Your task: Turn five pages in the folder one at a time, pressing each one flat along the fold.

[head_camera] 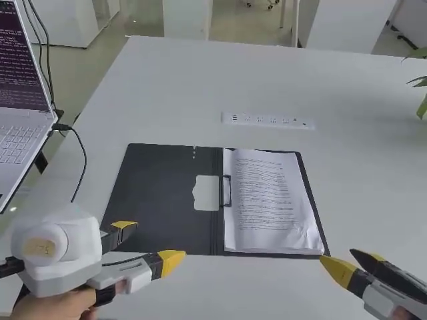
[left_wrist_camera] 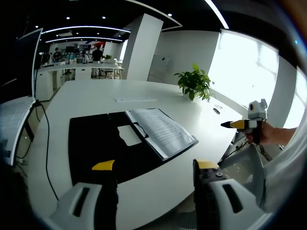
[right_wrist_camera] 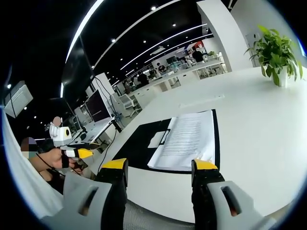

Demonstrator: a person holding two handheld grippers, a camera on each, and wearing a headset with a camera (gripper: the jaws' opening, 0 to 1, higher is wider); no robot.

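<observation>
A broad white bench carries everything here. On it a black folder lies opened flat, near the front edge and roughly centred between the two hands. Its left half is bare dark cover, apart from a pale patch close to the fold. Its right half holds a stack of pages, printed side up, lying level with the corners squared (the print is too small to read). An open laptop sits at the bench's far left with its screen lit, and a dark cable trails from its side.

The left claw hangs over the near left corner of the folder. Its yellow-tipped jaws are spread apart with nothing between them, and it touches neither cover nor paper. The right claw hovers off the folder's near right corner, just clear of the stack. Its own view shows its jaws parted as well, and empty.

Beyond the folder a slim white power strip lies flat on the bench. A small dark clip sits at the fold, on the inner edge of the pages.
</observation>
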